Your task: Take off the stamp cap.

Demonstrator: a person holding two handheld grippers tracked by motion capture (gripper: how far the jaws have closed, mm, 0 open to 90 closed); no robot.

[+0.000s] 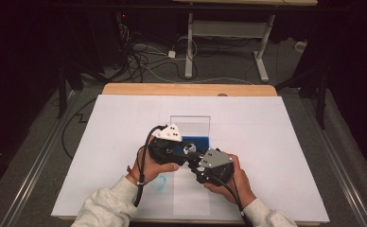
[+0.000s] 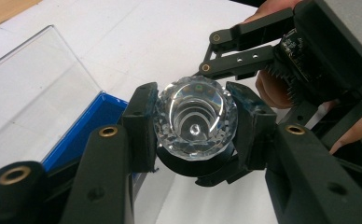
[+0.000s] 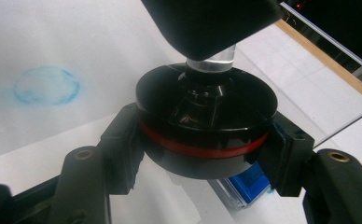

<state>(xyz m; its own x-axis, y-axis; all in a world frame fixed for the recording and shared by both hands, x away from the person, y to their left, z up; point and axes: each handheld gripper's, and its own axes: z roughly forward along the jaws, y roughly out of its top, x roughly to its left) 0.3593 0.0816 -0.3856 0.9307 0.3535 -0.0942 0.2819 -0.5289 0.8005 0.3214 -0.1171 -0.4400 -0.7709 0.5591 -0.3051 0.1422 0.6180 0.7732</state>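
One faceted clear crystal knob [image 2: 195,119], round black base [image 3: 206,119].

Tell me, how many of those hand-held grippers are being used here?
2. The left gripper is clamped on a faceted crystal piece; the right gripper is clamped on the black disc under it, above the white table.

Both grippers, the left gripper [image 1: 184,150] and the right gripper [image 1: 196,165], are showing black bodies, brass-ringed screws, grey three-cornered plates (white-dotted) and trailing black cables; the person is wearing pale grey sleeves [image 1: 107,204].
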